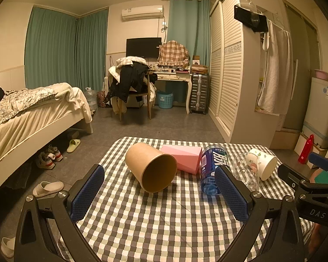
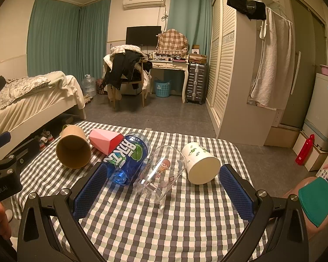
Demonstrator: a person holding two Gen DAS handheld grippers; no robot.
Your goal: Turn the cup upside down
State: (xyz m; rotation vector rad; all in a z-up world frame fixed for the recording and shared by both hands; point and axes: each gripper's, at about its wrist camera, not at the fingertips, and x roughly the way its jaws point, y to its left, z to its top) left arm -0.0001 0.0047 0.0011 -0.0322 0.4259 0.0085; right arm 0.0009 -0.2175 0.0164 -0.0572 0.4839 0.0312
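Observation:
Several cups lie on their sides on the checkered table (image 1: 155, 222). A brown paper cup (image 1: 150, 167) (image 2: 74, 149) lies at the left, mouth toward me. Beside it lie a pink faceted cup (image 1: 184, 158) (image 2: 106, 139), a blue printed cup (image 1: 212, 169) (image 2: 129, 158), a clear glass with a cartoon (image 1: 245, 171) (image 2: 160, 173) and a white paper cup (image 1: 262, 162) (image 2: 200, 162). My left gripper (image 1: 161, 193) is open and empty in front of the brown cup. My right gripper (image 2: 164, 191) is open and empty, the clear glass between its fingers' line.
A bed (image 1: 32, 113) stands at the left with shoes and slippers (image 1: 48, 188) below it. A wardrobe (image 1: 234, 69) stands at the right, a chair with clothes (image 1: 131, 83) and a desk (image 1: 175, 76) at the back. A red bottle (image 1: 306, 149) stands on the floor at the right.

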